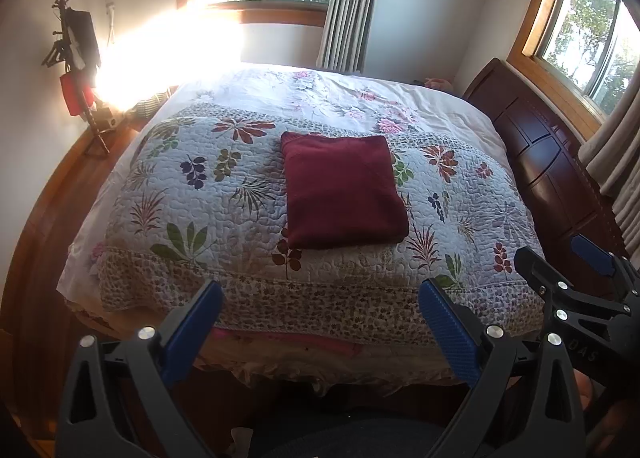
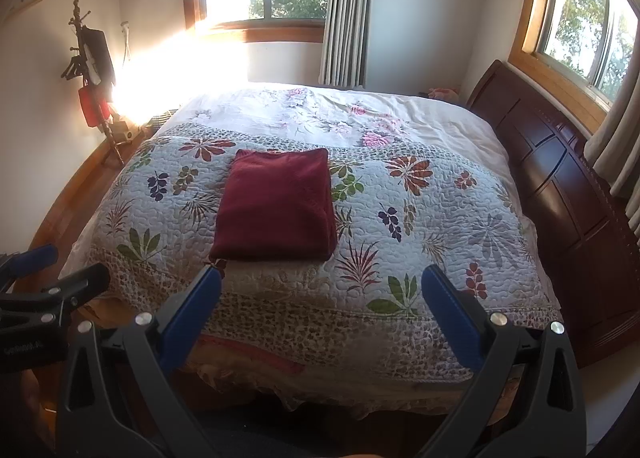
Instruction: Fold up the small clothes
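The maroon garment (image 1: 343, 190) lies folded square mid-bed on the quilt (image 1: 200, 198), back from the near edge. Left gripper (image 1: 320, 322) and right gripper (image 2: 322, 310) hover spread wide, empty; judging it finished, just press stray edges flat.

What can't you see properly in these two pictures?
- Dark red folded cloth: its inner layers are hidden by its own top fold in both views, so the garment type is unclear.
- Floor left of the bed: washed out by sun glare in both views.
- Right hand-held gripper in the left wrist view: cut off by the frame edge.
- Things on the coat stand: too small and dark.
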